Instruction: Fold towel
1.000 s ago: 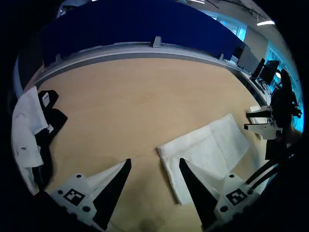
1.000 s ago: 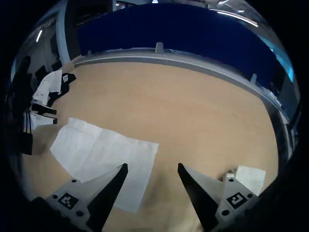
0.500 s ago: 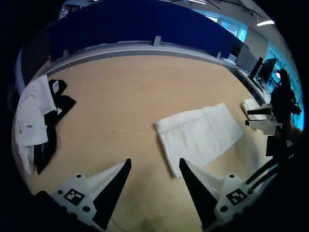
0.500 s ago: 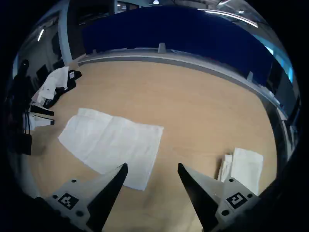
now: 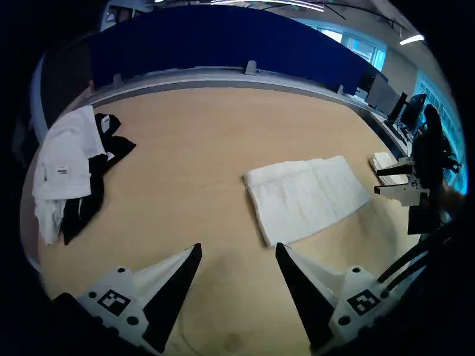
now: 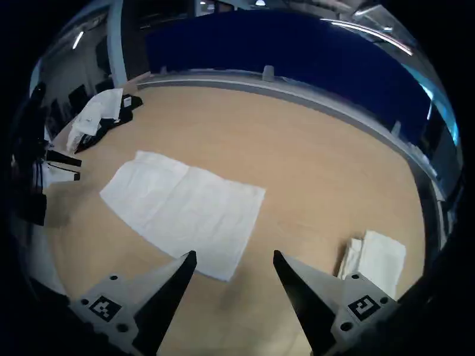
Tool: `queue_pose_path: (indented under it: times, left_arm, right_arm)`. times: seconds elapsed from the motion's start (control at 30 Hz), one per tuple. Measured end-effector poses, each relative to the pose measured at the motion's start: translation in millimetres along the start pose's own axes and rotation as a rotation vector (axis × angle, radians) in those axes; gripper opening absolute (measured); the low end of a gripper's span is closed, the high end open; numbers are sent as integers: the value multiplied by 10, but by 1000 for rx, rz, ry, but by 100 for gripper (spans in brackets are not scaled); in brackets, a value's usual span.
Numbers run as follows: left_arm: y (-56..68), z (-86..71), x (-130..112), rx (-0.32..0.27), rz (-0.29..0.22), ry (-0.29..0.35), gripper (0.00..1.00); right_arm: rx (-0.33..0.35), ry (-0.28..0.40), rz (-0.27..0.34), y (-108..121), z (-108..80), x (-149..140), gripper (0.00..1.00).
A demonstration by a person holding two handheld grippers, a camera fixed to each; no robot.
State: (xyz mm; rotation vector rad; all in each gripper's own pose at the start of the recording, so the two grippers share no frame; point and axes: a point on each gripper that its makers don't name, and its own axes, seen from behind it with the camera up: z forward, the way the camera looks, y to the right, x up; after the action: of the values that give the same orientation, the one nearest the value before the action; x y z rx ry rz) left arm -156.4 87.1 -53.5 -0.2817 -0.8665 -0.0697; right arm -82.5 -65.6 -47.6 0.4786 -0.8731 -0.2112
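Wooden table [image 5: 196,142]; blue partition [image 5: 225,41]

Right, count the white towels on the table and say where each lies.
2. A spread towel lies flat in the middle of the table; a folded towel sits by the right gripper, near the edge. That folded pile may hide another.
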Motion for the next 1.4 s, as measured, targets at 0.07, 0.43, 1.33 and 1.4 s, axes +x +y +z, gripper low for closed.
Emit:
queue_pose_path:
  times: [0.07, 0.43, 1.33, 1.4]
  left_arm:
    - [-21, -69, -50, 12, -11, 3, 92]
    - [-165, -522, -438, 99, -44, 10, 92]
    - [-230, -1032, -832, 153, -87, 5, 92]
    - [-231, -1046, -833, 152, -89, 6, 92]
  right_arm:
    - [25, -11, -28, -44, -5, -19, 100]
    - [134, -104, -226, -179, -21, -186, 94]
    - [187, -204, -294, -122, 129, -459, 39]
    - [188, -204, -291, -119, 135, -466, 36]
